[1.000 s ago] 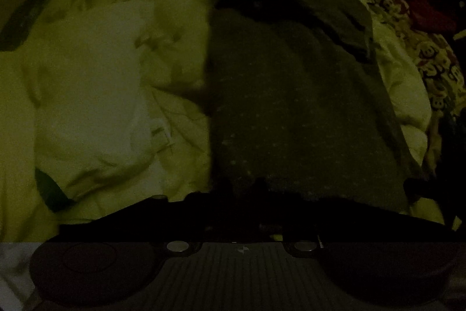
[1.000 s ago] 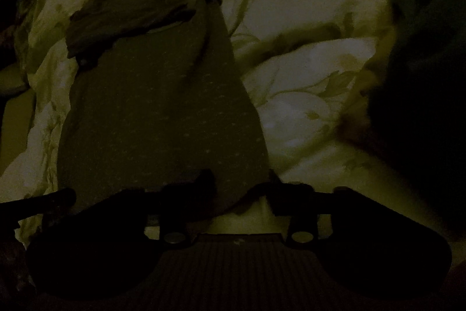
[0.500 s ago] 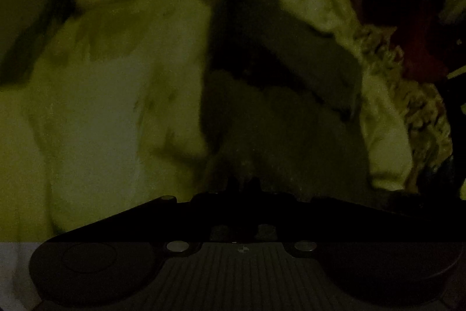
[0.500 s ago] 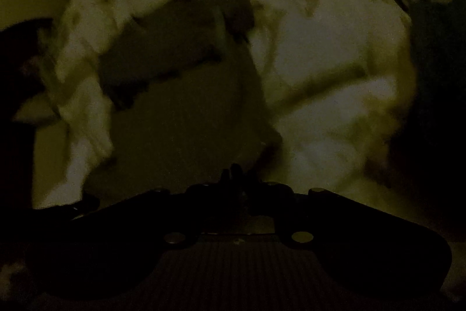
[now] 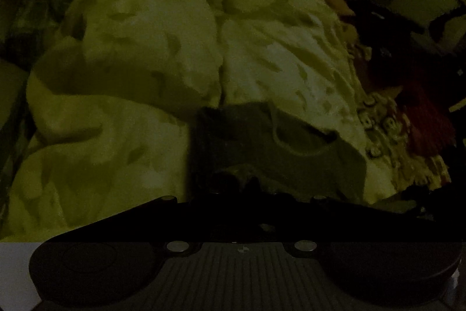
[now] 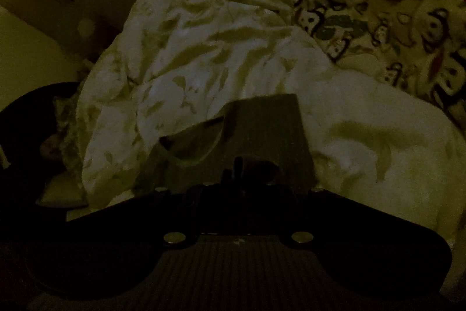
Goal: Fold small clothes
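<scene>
Holding, by the look of it: both tongs closed down, each with dark cloth bunched at the tips. Very dim frames; confidence moderate.

Left tongs (image 5: 241,185): jaws drawn together at 6 o'clock in the left view, a wad of the garment (image 5: 276,147) between them. Right tongs (image 6: 247,168): likewise together at 6 o'clock, same garment (image 6: 262,130) pinched.

Garment position: dark, small, lying on the quilt (image 5: 174,48) just beyond the tips, its near edge gathered at the jaws. A curved opening, neck or armhole, cannot tell which, shows at 1 o'clock from the left tongs.

Risks, judged:
- Thin pinch on soft knit. A quick swing could pull the hem free of one side, and the fold would land skewed.
- Quilt is lumpy and soft, no flat desk under it; the folded half may slump or roll off the ridge.
- Tips sit close to the quilt; a low pass could snag it and drag it along.
- Poor light makes edge alignment hard to check.

Beyond, at 1 to 2 o'clock in the right view: cartoon-print fabric (image 6: 393,28), monkey-like faces.

Writing: large dark shapes at the print's right edge may be letters; unreadable. No brands or labels legible.
</scene>
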A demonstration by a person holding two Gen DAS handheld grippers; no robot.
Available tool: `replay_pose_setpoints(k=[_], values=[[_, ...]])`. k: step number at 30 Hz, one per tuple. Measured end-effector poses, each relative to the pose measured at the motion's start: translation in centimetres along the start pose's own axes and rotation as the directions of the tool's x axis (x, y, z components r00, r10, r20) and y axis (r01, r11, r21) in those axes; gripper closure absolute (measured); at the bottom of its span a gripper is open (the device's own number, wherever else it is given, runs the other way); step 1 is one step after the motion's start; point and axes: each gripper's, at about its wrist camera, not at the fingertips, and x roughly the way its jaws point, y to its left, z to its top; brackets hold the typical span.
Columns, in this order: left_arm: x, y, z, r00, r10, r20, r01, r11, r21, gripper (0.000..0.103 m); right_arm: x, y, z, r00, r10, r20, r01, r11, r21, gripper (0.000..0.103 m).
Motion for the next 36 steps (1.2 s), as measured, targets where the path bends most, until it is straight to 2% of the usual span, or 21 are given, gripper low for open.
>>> replay_pose_setpoints(k=[5,11,15,19,22,25,28,32,34,35,36], values=[[2.6,0.4,2.4,0.999,0.017,-0.031,-0.018,0.999,-0.051,0.032,2.3,0.7,2.0,0.999,-0.038,0.001,0.038,0.999,-0.039,0.092],[5.4,0.2,4.0,0.996,0.052,-0.069,-0.055,0.998,-0.043,0.031,4.9,0.7,3.4,0.997,-0.082,-0.001,0.082,0.996,-0.034,0.092],[6.9,0.6,4.7,0.995,0.067,-0.069,-0.073,0.994,-0.085,0.03,6.7,0.7,4.4,0.993,-0.116,-0.008,0.116,0.992,-0.044,0.092],[8.4,0.0,5.3,0.993,0.096,-0.069,-0.1,0.993,-0.066,0.031,8.3,0.9,5.4,0.991,-0.136,0.018,0.137,0.989,-0.057,0.092],[9.5,0.3,5.9,0.988,0.124,-0.091,-0.132,0.986,-0.098,0.026,9.7,0.7,6.1,0.987,-0.159,0.012,0.159,0.985,-0.061,0.091],[9.4,1.2,6.1,0.991,0.118,-0.069,-0.128,0.977,-0.17,0.019,10.3,0.1,6.4,0.987,-0.162,0.011,0.162,0.987,-0.009,0.091],[8.6,1.9,6.3,0.984,0.176,-0.02,-0.177,0.965,-0.192,0.007,10.3,0.4,6.1,0.982,-0.185,0.025,0.186,0.981,-0.061,0.09],[7.5,3.6,7.0,0.974,0.227,0.01,-0.22,0.952,-0.214,0.007,10.0,-0.2,6.2,0.982,-0.188,0.035,0.19,0.98,-0.066,0.089],[6.9,4.1,7.2,0.973,0.231,0.026,-0.221,0.954,-0.201,0.007,10.0,-0.2,6.6,0.978,-0.2,0.054,0.204,0.976,-0.071,0.08],[6.5,4.1,7.3,0.973,0.228,0.034,-0.218,0.959,-0.181,0.007,9.6,-0.3,6.7,0.974,-0.21,0.085,0.216,0.974,-0.069,0.071],[6.2,4.0,7.3,0.973,0.228,0.038,-0.22,0.963,-0.154,0.007,9.3,-0.4,6.9,0.971,-0.21,0.117,0.218,0.974,-0.064,0.057]])
